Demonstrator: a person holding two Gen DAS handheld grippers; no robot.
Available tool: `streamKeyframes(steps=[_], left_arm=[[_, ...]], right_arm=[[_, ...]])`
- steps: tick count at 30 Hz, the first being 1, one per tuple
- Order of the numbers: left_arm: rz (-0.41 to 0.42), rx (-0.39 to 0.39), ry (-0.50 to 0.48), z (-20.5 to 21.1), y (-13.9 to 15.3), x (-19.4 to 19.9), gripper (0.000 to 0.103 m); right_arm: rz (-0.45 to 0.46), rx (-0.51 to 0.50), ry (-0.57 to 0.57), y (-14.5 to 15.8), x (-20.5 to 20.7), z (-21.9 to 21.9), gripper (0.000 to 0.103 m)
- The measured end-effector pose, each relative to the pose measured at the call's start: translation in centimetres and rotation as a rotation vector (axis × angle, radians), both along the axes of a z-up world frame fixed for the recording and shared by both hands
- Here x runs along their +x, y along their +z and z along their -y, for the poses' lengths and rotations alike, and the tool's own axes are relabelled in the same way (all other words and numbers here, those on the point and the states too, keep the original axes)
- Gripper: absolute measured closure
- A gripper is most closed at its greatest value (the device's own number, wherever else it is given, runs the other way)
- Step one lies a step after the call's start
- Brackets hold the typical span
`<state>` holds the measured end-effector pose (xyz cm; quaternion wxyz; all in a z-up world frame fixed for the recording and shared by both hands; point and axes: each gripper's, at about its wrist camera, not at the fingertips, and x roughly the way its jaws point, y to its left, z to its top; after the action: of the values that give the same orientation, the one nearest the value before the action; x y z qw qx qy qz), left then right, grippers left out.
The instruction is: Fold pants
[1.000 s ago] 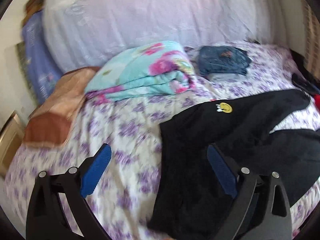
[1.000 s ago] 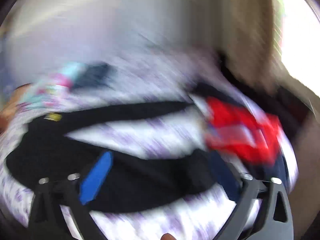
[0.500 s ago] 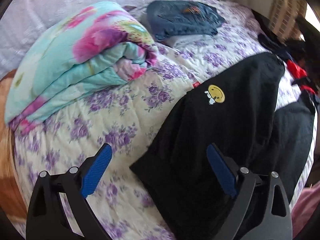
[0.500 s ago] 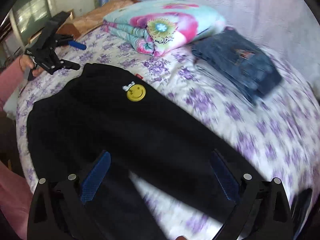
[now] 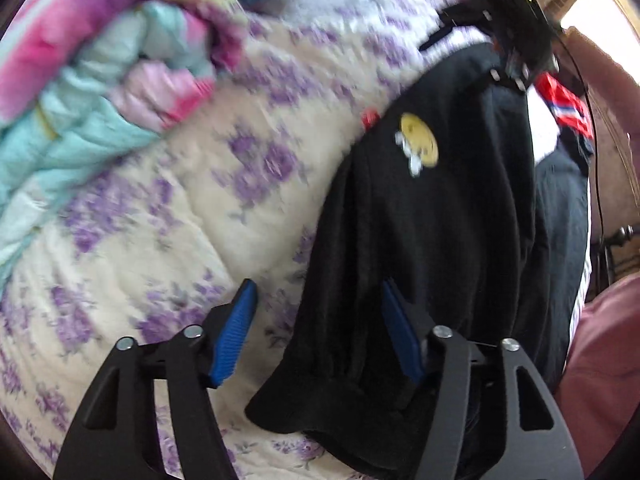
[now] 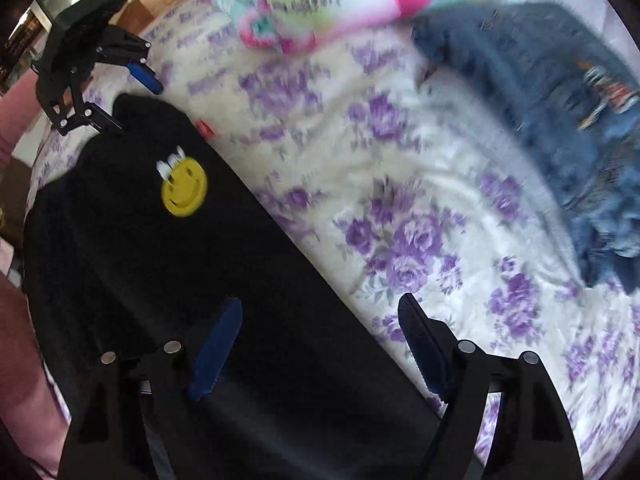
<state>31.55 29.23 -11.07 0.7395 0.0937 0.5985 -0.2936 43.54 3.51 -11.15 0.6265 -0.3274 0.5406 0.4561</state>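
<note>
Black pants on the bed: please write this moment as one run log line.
step: grasp pants | left gripper: closing over waist corner | right gripper: closing over leg edge | pants: flat on bed, unfolded

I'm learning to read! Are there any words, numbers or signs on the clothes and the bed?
No words or numbers can be read.
Yellow smiley-face patch on the black fleece pants: a sign, no letters.
Small red tag at the pants' edge: too small to read.
Patch on the folded blue jeans: too blurred to read.

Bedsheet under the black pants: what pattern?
Cream bedsheet with purple flowers; right wrist view shows it best.
</note>
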Motion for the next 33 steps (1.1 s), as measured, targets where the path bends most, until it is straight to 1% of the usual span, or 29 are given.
streamKeyframes(steps=[2,3,4,5,6,7,8,12,14,16,17,20,22,23,24,25,26,27,28,29,30,32,33], left_arm=[[0.003,0.007,-0.02,0.3,-0.5,-0.1,0.044],[0.003,0.001,-0.023,0.3,-0.5,-0.1,0.048],[0.003,-0.007,-0.023,0.3,-0.5,0.0,0.052],[0.002,-0.031,-0.027,0.2,-0.3,0.1,0.064],[-0.005,-0.049,-0.029,0.3,-0.3,0.2,0.079],[-0.02,-0.076,-0.023,0.0,-0.2,0.2,0.082],[-0.024,-0.089,-0.016,-0.1,-0.1,0.2,0.085],[0.032,-0.061,-0.003,-0.6,1.4,-0.9,0.093],[0.066,-0.056,0.01,-1.0,2.5,-1.4,0.094],[0.107,-0.067,0.025,-1.7,4.3,-2.3,0.094],[0.13,-0.068,0.032,-1.4,5.2,-3.0,0.095],[0.165,-0.076,0.034,-1.0,6.6,-4.9,0.096],[0.199,-0.061,0.025,-0.2,7.2,-6.8,0.096],[0.228,-0.044,0.022,0.3,7.4,-7.8,0.096],[0.261,-0.016,0.028,0.7,7.7,-8.4,0.096],[0.293,0.02,0.03,1.2,7.9,-8.8,0.095],[0.333,0.066,0.03,1.5,8.0,-8.9,0.09],[0.389,0.127,0.023,2.0,8.2,-9.0,0.071],[0.423,0.173,0.005,2.2,8.3,-8.9,0.056],[0.445,0.2,-0.013,2.4,8.1,-8.8,0.033],[0.462,0.226,-0.05,2.9,8.0,-8.7,0.027],[0.442,0.249,-0.139,4.2,7.3,-8.0,0.027],[0.432,0.25,-0.161,4.6,7.0,-7.5,0.027]], right_arm=[[-0.01,-0.033,0.011,-1.2,0.1,-0.3,0.032],[-0.002,-0.034,0.016,-1.5,-0.1,-0.4,0.034],[0.012,-0.032,0.024,-1.6,-0.3,-0.5,0.042],[0.027,-0.023,0.032,-1.4,-0.6,-0.5,0.061],[0.03,-0.012,0.031,-1.1,-0.8,-0.4,0.075],[0.032,-0.009,0.027,-0.9,-1.0,-0.3,0.097],[0.041,-0.009,0.027,-0.6,-1.4,-0.2,0.099],[0.088,-0.004,0.044,1.4,-4.3,0.5,0.1],[0.123,0.01,0.05,3.4,-6.3,0.9,0.1],[0.159,0.029,0.048,5.4,-8.3,1.4,0.1],[0.186,0.041,0.045,6.8,-9.7,1.9,0.1],[0.25,0.08,0.05,10.4,-13.3,3.2,0.1],[0.29,0.095,0.065,12.3,-16.0,3.6,0.1],[0.314,0.092,0.089,13.1,-18.3,3.5,0.1],[0.326,0.085,0.106,13.5,-19.1,3.7,0.1],[0.336,0.074,0.123,13.9,-20.4,4.0,0.1],[0.337,0.062,0.138,13.7,-21.8,3.9,0.1],[0.332,0.061,0.139,13.7,-22.3,3.7,0.1],[0.325,0.062,0.135,13.6,-22.8,3.7,0.1],[0.323,0.064,0.129,13.5,-22.7,3.5,0.1],[0.323,0.067,0.12,13.7,-22.8,3.5,0.1],[0.323,0.081,0.1,14.0,-22.2,3.6,0.1],[0.32,0.086,0.093,14.2,-22.3,3.8,0.1]])
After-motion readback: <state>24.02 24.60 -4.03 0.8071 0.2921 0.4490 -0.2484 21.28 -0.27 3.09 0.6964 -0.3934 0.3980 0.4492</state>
